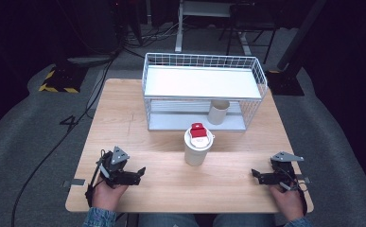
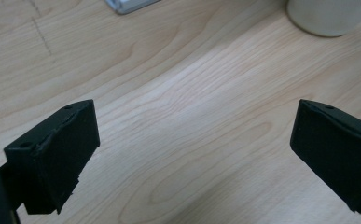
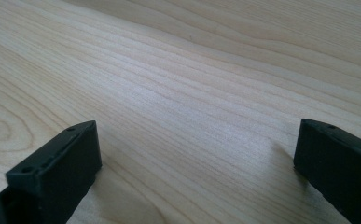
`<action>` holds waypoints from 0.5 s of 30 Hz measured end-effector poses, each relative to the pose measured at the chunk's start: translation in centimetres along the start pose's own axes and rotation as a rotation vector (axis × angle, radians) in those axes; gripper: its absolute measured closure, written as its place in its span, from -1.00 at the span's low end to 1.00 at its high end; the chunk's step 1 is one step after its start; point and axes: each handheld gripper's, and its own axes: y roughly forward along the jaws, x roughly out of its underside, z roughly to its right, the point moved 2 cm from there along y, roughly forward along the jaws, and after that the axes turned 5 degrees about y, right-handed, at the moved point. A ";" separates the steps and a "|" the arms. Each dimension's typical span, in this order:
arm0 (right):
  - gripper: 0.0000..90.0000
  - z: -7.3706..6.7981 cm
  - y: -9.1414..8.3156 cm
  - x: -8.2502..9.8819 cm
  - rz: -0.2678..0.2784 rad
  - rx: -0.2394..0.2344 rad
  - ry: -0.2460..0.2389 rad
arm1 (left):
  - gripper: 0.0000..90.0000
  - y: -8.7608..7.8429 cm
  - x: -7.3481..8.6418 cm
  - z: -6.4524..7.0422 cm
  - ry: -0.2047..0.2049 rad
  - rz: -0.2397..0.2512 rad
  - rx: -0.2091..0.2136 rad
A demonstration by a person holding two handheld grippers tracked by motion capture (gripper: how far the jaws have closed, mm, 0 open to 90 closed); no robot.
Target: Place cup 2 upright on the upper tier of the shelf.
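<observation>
Left gripper point(image 1: 142, 170) low at the near-left of the wooden table point(image 1: 124, 113), held from below by the left hand point(image 1: 106, 193). Jaws point right, toward table centre. In the left gripper view point(image 2: 194, 144) both black jaws stand wide apart, released, bare wood btwn them, nothing gripped.

Right gripper point(image 1: 255, 174) at the near-right edge, in the right hand point(image 1: 287, 201), jaws pointing left toward centre. Right gripper view point(image 3: 197, 168): jaws spread wide, released, only wood grain btwn them; they sit close over the table top.

Nearest thing to both: white cup w/ lid point(image 1: 198, 146), upright, near the table's middle, a red piece point(image 1: 198, 130) on top of the lid. Cup is between the two grippers but farther from the person than either: ahead and to the right of the left gripper, ahead and to the left of the right one. Apart from both, no contact. Left gripper is the nearer of the two. In the left gripper view the cup's white base point(image 2: 329, 16) shows at the top right corner, well beyond the jaw tips and off the line btwn them.

Behind the cup: white wire rack point(image 1: 204, 90) w/ a flat upper shelf, standing on the far half of the table. A second, beige cup point(image 1: 218, 111) stands upright on the rack's lower level, right of centre, under the shelf. A corner of the rack's base point(image 2: 131, 5) shows at the top edge of the left gripper view.
</observation>
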 end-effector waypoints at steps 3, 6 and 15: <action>-0.98 0.0 0.0 0.0 0.000 0.000 0.001 | -0.94 -0.4 -0.6 0.6 0.016 0.021 0.022; -0.98 0.0 0.0 0.0 0.000 0.000 0.001 | -0.94 -0.7 -1.2 1.3 0.030 0.039 0.051; -0.99 0.0 0.0 0.0 -0.001 -0.001 0.000 | -0.95 -0.6 -3.2 3.3 0.073 0.071 0.103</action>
